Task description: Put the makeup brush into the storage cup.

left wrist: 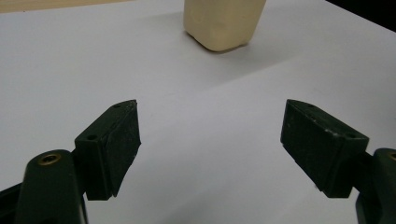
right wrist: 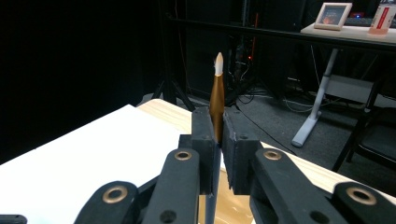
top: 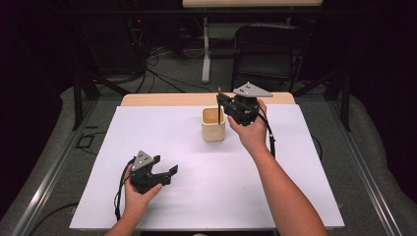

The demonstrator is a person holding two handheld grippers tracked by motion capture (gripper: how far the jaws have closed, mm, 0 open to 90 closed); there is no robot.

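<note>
At table's left, your left gripper (top: 167, 175) rested low on white sheet (top: 162, 132), jaws spread wide, nothing between. At centre stood cream cup (top: 213, 125). Just right, your right gripper (top: 222, 101) pinched slim pen (right wrist: 216, 100) upright, lower end inside cup.

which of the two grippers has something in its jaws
The right gripper: its jaws clamp a brown pen above the cream cup. The left gripper is open.
</note>
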